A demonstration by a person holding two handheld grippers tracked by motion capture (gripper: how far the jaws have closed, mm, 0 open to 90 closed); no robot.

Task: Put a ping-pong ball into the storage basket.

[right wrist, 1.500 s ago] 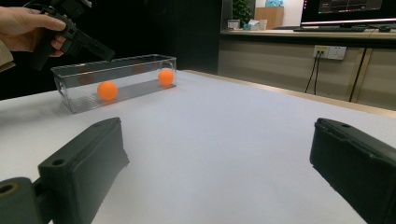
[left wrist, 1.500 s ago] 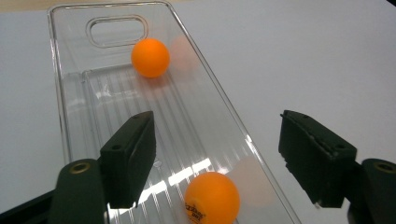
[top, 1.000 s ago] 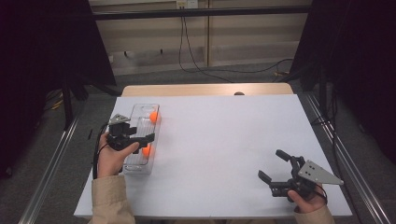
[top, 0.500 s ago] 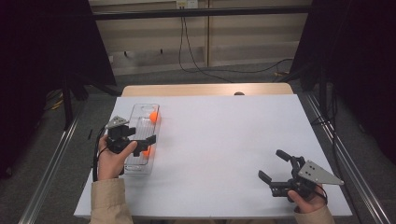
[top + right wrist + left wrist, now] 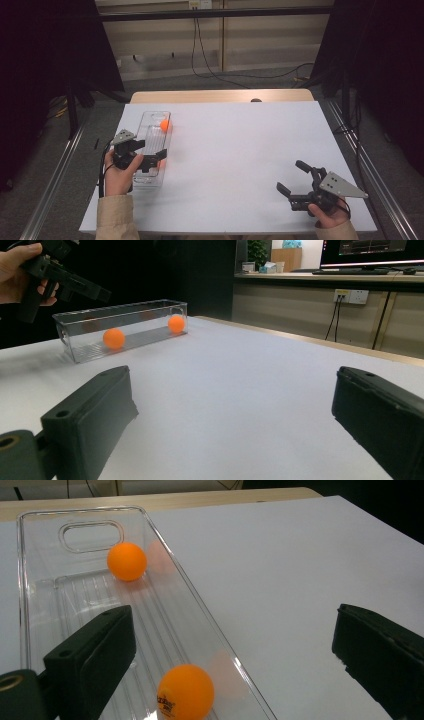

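Note:
A clear plastic tray [image 5: 156, 114] lies lengthwise at the table's left. It holds two orange balls, the far ball [image 5: 164, 125] by the handle cut-out and the near ball [image 5: 161, 161] at the right wall. My left gripper [image 5: 151, 151] hovers over the tray's near half. Its jaws have just been opening and stand wide with nothing gripped. In the left gripper view the near ball [image 5: 185, 691] lies low between the jaws, untouched, and the far ball [image 5: 127, 561] sits beyond. My right gripper [image 5: 290, 175] rests open at the near right, over bare table.
The white table top [image 5: 240, 150] stretches between the two hands. A wooden strip [image 5: 220, 96] runs along its far edge, with a small dark object [image 5: 256, 100] on it. In the right gripper view the tray [image 5: 120, 310] stands at far left, below the left gripper [image 5: 60, 277].
The left hand has drawn slightly back toward the near edge above the tray. The right gripper has stayed where it was.

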